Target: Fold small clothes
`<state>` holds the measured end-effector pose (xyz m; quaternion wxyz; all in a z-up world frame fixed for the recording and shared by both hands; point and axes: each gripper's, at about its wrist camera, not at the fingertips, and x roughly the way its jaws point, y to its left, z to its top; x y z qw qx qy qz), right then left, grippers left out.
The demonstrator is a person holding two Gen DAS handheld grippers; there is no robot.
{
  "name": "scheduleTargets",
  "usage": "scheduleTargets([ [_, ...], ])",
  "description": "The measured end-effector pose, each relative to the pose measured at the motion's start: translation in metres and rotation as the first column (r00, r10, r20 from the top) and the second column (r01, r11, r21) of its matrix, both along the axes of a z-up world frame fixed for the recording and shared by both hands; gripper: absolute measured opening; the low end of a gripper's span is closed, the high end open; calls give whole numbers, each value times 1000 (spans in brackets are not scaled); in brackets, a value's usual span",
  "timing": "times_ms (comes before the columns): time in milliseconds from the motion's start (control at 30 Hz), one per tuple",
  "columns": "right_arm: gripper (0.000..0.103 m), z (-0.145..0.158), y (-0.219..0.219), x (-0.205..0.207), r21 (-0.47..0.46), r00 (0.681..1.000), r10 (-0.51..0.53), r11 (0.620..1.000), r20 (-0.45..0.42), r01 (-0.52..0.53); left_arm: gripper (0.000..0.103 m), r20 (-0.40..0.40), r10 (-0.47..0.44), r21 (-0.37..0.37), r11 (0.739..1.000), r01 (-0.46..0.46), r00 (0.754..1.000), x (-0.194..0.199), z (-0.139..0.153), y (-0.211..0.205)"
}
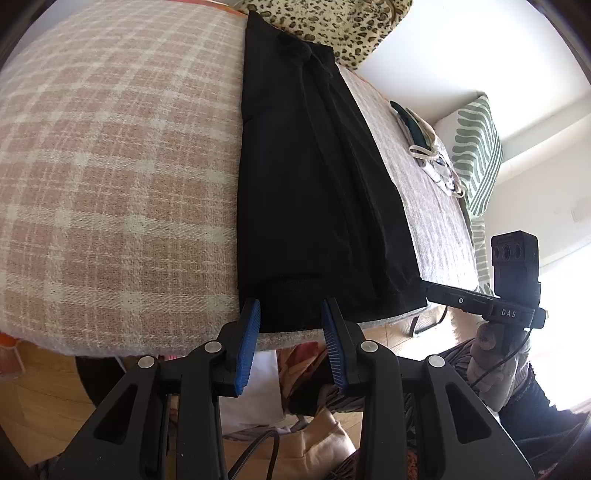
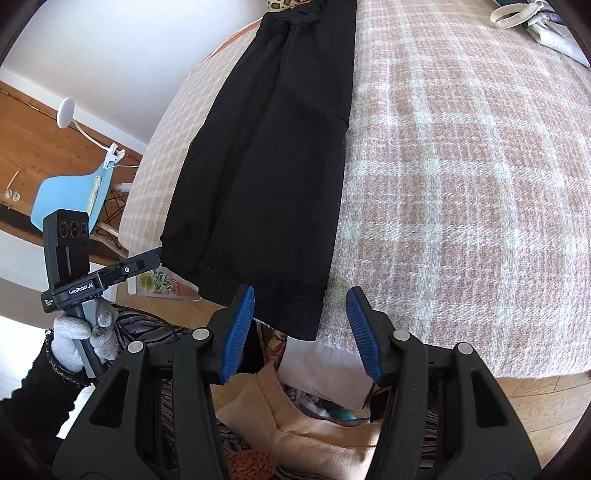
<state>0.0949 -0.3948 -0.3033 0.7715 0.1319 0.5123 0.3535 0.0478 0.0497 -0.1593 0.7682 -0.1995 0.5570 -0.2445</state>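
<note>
— Two claws, both at the near edge of the bed. Left claw (image 1: 291, 314) parted to a narrow gap, blue ribbed pads (image 1: 248, 343) straddling the hem of the long black folded garment (image 1: 314, 192), gripping nothing. Right claw (image 2: 300, 314)?

— Spread wide, hem corner of the same black garment (image 2: 266, 177) between its blue pads (image 2: 364, 332), not pinched. Hangs slightly over the bed's edge there.

— Farther on?

— Stretched lengthwise away across the pink-and-cream plaid blanket (image 1: 110, 177). Off to its right, well apart, a small pale bundle with white looped straps (image 1: 436, 162). Beside that, a green-and-white striped cushion (image 1: 476, 147). At the far end, a leopard-print fabric (image 1: 332, 26) touching the garment's top.
</note>
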Motion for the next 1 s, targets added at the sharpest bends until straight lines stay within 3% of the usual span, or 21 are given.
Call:
scheduleTargets([
  [100, 56, -1, 10, 2, 22, 1000, 16, 1000, -4, -16, 30, -16, 15, -41, 999, -16, 1000, 1, -3, 6],
  [167, 51, -1, 13, 7, 31, 1000, 18, 999, -13, -17, 25, -12, 6, -45, 999, -7, 1000, 3, -3, 6],
  [233, 32, -4, 11, 9, 59, 999, 24, 998, -42, -22, 9, -8, -17, -39, 999, 17, 1000, 4, -2, 3],
  [333, 16, -12, 15, 9, 66, 998, 26, 998, -55, -22, 7, 3, -37, -45, 998, 37, 999, 5, -1, -2],
  [600, 11, -15, -10, 21, 233, 991, -22, 971, -135, 53, 5, -26, 10, -179, 984, -14, 1000, 10, 6, 8],
  [767, 11, -2, -18, 30, 288, 992, -33, 955, -124, 68, 5, 22, 18, -223, 975, -12, 1000, 23, 25, 9],
  [933, 11, 7, -14, 32, 260, 995, -24, 964, -100, 49, 5, 52, 24, -154, 988, -16, 998, 29, 31, 8],
  [1000, 11, 6, -14, 29, 244, 995, -16, 969, -99, 40, 8, 27, 30, -106, 994, -27, 999, 27, 27, 10],
])
